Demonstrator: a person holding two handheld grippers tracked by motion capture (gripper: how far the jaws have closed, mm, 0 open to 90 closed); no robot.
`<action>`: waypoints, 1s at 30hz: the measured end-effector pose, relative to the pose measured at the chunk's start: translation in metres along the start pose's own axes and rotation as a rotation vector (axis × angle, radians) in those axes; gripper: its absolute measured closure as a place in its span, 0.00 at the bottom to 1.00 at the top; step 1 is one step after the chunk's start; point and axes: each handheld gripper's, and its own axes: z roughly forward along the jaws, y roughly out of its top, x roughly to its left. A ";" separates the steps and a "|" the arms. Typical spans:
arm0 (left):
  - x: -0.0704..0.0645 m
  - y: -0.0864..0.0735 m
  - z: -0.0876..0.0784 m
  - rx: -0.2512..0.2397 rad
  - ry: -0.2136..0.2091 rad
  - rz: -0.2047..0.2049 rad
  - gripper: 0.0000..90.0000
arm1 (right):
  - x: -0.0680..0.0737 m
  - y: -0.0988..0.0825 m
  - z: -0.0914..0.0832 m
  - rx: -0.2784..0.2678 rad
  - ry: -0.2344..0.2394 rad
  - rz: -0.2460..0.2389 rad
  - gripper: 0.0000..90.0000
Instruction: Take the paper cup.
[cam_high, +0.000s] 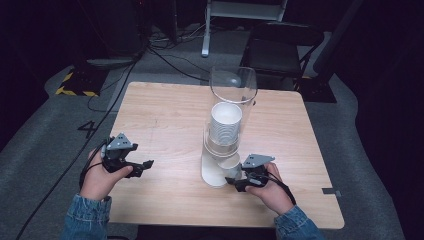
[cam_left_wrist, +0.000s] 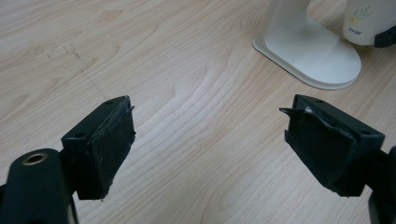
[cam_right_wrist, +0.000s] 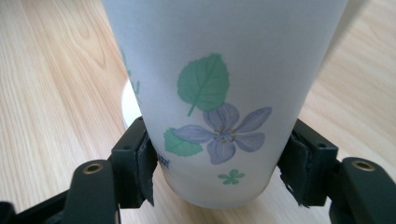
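Note:
A clear tube dispenser (cam_high: 233, 85) stands mid-table on a white base (cam_high: 212, 174) and holds a stack of white paper cups (cam_high: 226, 125). Under the tube, a paper cup (cam_right_wrist: 224, 93) printed with green leaves and a purple flower sits between the jaws of my right gripper (cam_right_wrist: 217, 163), with both pads pressed on its sides near the bottom. In the high view, that right gripper (cam_high: 235, 181) is at the foot of the dispenser. My left gripper (cam_high: 145, 166) hovers over bare wood to the left, and its jaws (cam_left_wrist: 208, 116) stand wide apart with nothing between them.
The wooden table (cam_high: 165, 115) has free room left, right and behind the dispenser. The dispenser base (cam_left_wrist: 308, 51) and the printed cup (cam_left_wrist: 369, 21) lie ahead of the left gripper. A black chair (cam_high: 280, 45) and floor cables (cam_high: 170, 60) are beyond the far edge.

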 end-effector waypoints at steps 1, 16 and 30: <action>0.000 0.000 0.000 0.002 0.002 0.006 0.17 | -0.001 -0.002 -0.002 0.006 -0.006 -0.003 0.40; 0.003 0.000 0.006 0.009 0.005 -0.003 0.17 | -0.029 -0.006 -0.041 -0.051 -0.103 0.062 0.40; 0.005 -0.009 0.007 0.018 0.024 -0.032 0.17 | -0.068 -0.006 -0.071 -0.208 -0.269 0.202 0.39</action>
